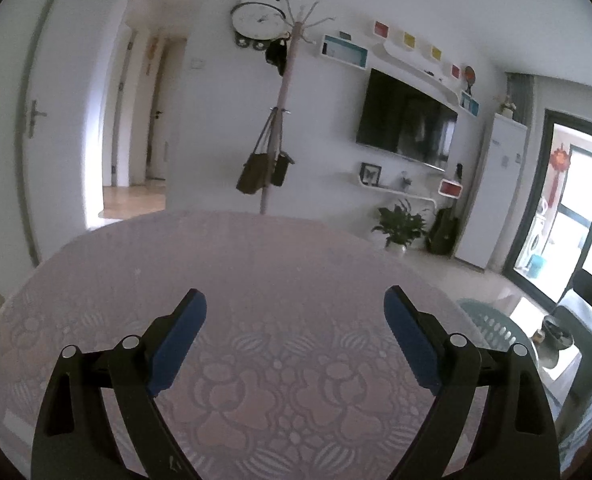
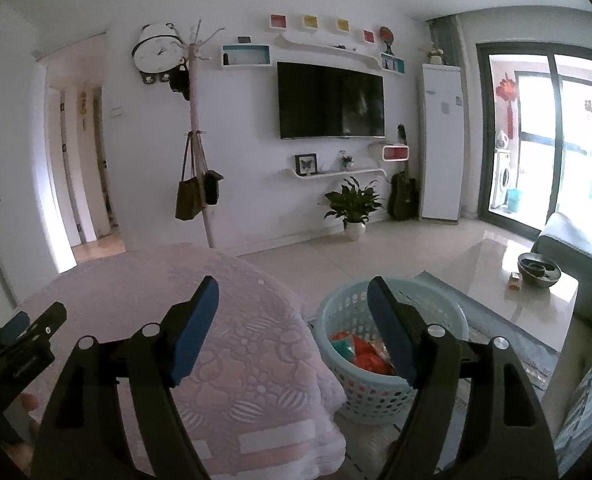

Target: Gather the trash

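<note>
Both grippers hang over the round table (image 1: 255,264) with its pink embossed floral cloth. The left gripper (image 1: 295,312) has its blue-padded fingers (image 1: 179,340) spread wide, with nothing between them but cloth. The right gripper (image 2: 293,304) is likewise released and carries nothing; it sits at the table's right edge, one finger over the cloth, the other over the pale blue perforated basket (image 2: 336,308) on the floor just beside the table. The trash (image 2: 360,354), red and orange wrappers, lies inside that basket. Beyond stand a coat rack (image 2: 197,128) with hanging bags, a wall-mounted television (image 2: 330,100) and a potted plant (image 2: 352,204).
</note>
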### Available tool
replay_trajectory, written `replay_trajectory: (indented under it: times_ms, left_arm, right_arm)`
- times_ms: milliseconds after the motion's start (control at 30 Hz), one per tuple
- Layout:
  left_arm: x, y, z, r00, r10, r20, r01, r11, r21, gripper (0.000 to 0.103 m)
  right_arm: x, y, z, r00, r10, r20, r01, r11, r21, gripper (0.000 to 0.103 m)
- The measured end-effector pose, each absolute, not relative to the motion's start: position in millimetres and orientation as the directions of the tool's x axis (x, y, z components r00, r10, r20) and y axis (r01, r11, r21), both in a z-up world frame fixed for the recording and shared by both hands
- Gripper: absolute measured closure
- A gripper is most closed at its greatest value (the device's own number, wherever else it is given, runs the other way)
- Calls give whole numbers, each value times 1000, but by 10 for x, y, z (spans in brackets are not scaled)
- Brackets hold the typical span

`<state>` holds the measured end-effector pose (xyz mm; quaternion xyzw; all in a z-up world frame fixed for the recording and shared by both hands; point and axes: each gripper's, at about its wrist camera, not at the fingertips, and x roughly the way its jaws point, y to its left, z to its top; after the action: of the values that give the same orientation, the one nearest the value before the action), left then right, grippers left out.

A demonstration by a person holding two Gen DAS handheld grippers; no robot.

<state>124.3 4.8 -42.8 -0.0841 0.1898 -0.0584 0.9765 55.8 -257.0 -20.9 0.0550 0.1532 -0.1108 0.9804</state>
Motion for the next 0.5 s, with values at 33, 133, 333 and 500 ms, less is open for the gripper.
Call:
replay_trajectory:
  times_ms: [33,133,333,500]
  left_arm:
    - [1240,29,-426,922,-141,-361,81,981,-176,15]
    - [1273,-10,-412,927,-126,-352,78,986,-148,15]
    - [1273,-43,-409,929,-109,-352,67,989,-131,11]
    - [1292,-15,-422,925,-108,-364,53,986,-157,8]
  right_arm:
    - [575,-2585,-219,928,-200,-315,234,969,75,30]
    - [633,-2601,-243,927,-197,-319,231,970,72,30]
    - [676,-2581,-261,924,-177,-338,210,976,64,30]
    - [656,-2553,-261,930,-154,-333,183,981,59,30]
